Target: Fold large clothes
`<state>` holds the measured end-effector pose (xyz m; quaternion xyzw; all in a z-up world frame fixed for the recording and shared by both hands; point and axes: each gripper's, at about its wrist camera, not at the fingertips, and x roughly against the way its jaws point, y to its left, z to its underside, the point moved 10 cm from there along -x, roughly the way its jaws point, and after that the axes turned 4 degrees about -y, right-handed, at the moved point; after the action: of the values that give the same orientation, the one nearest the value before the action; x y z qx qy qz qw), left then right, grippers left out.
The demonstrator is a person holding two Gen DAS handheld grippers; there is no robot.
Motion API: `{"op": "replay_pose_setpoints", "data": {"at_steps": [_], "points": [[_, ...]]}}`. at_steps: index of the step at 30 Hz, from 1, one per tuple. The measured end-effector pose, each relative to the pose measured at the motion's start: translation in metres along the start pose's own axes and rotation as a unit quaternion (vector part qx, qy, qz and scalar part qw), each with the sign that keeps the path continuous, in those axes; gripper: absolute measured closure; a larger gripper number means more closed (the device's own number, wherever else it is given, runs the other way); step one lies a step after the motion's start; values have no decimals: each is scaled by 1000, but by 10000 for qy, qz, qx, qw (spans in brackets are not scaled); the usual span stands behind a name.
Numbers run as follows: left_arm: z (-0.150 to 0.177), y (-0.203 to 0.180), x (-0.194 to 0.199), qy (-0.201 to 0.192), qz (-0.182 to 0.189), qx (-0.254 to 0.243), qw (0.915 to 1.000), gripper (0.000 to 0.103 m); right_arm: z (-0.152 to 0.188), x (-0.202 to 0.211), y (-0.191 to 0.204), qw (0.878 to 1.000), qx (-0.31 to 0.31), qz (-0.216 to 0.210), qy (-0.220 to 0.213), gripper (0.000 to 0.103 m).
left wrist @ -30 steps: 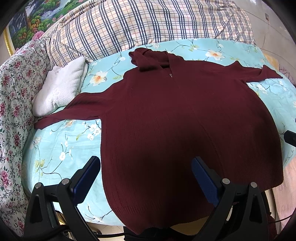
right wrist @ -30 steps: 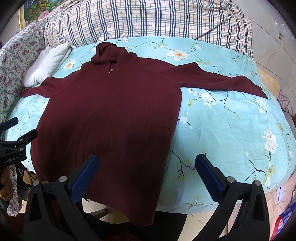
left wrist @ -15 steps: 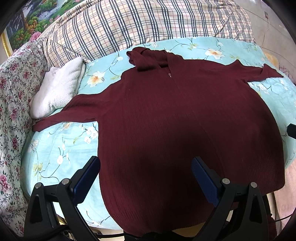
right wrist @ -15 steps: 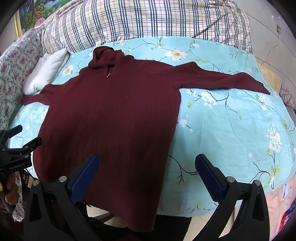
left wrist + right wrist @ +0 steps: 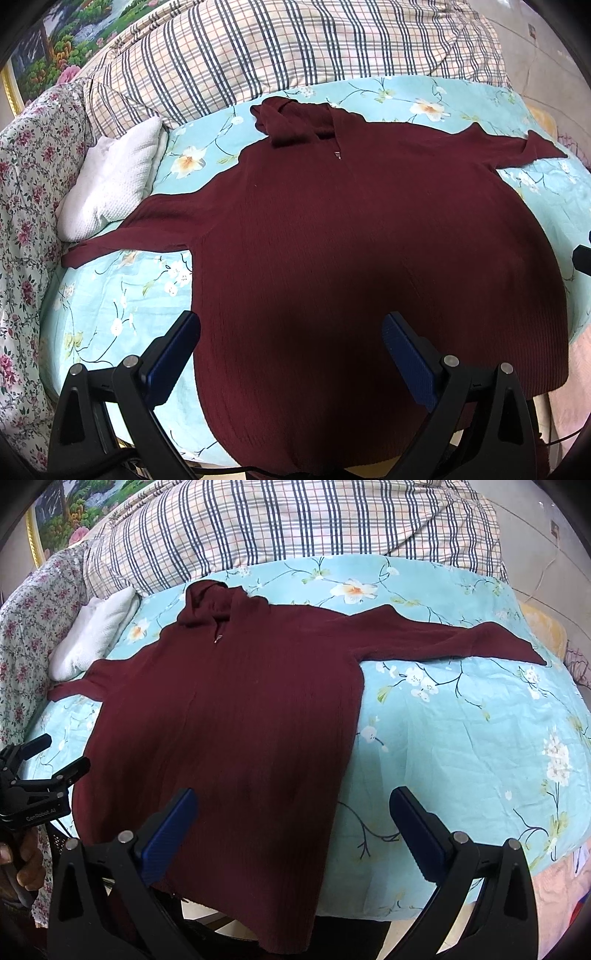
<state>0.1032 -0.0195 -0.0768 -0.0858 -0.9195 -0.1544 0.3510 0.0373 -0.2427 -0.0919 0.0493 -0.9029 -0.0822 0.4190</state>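
Flat on the bed [image 5: 110, 306], a maroon sweater [image 5: 351, 236] lies spread front-up, collar toward twelve o'clock and both sleeves stretched out to nine and three; its hem hangs over the mattress edge at six. Left tongs [image 5: 291, 354] hover over the lower hem, spread wide and holding nothing. Right tongs [image 5: 293, 830] are equally wide and empty, above the sweater's right side seam and the floral sheet. A white pillow [image 5: 107, 192] sits at ten o'clock, beside the plaid quilt [image 5: 295, 48].
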Motion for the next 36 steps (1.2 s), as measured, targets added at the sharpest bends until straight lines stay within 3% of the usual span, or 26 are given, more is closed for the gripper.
{"op": "replay_pose_setpoints", "data": {"at_steps": [10,14,18,20,22,25,30,36], "points": [[-9,2,-20,150,49,130,9998,4,-19,-5,-30,9990,-408,-105,-169,0],[-15,4,-33,154,91,191,9997,4,-31,-11,-68,9956,-881,-98,-319,0],[-20,8,-48,272,70,211,9994,4,-43,-24,-122,9875,-1520,-29,-411,12],[-24,7,-55,306,53,179,9994,4,-50,-32,-159,9805,-1904,91,-480,18],[-27,4,-61,359,97,171,9992,4,-56,-40,-201,9708,-2314,286,-560,33],[-28,-4,-70,490,202,150,9985,4,-68,-51,-261,9519,-2955,339,-740,42],[-33,-13,-91,680,293,101,9972,4,-88,-68,-357,9215,-3678,788,-963,45],[-39,-17,-118,981,340,239,9943,4,-110,-96,-435,8972,-4139,1056,-1119,55]]}}
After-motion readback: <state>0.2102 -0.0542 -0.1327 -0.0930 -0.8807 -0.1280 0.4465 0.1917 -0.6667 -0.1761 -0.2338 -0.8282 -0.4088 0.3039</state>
